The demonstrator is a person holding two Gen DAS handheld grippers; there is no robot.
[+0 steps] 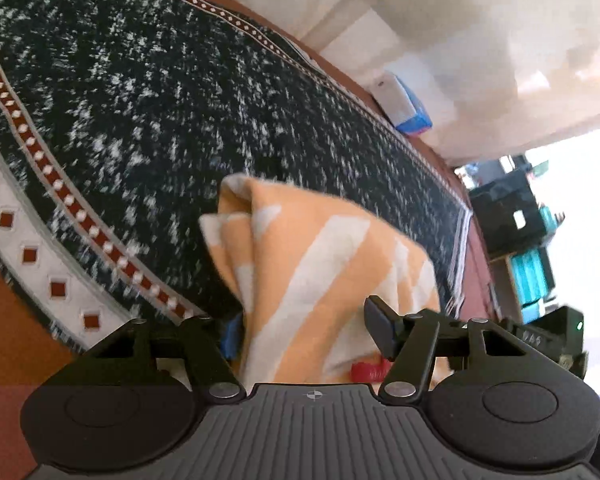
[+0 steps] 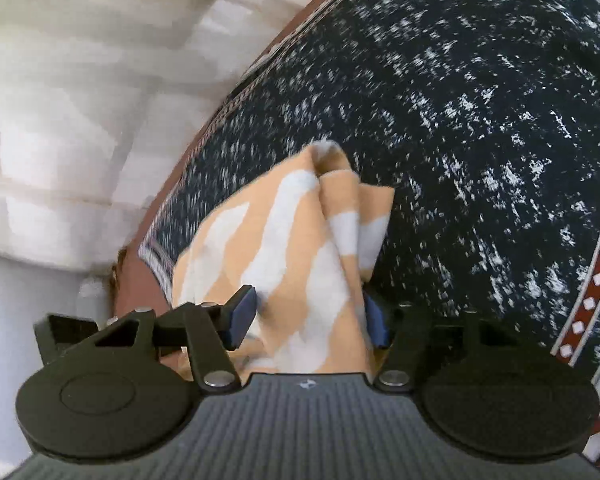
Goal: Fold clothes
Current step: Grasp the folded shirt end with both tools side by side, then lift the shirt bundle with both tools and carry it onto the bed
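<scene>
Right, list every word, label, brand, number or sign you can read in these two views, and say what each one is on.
No readable text in either view.
Gripper body: a small round crosshair mark in the left view and a small blurred emblem in the right view; signs only, no letters.
Blue and white box at the rug's edge: too blurred to read.
Orange and white cloth and dark speckled rug: pattern only, no writing.

Domestic interior, most likely a living room. A large woven rug (image 1: 188, 92), dark with white flecks and a red-and-white diamond border, covers a reddish-brown floor (image 1: 4, 320). Pale curtains (image 2: 60, 100) hang at the rug's far edge. Teal storage bins (image 1: 530, 276) stand on a low shelf by a bright opening. A small blue-and-white box (image 1: 404, 104) lies at the rug's edge.
</scene>
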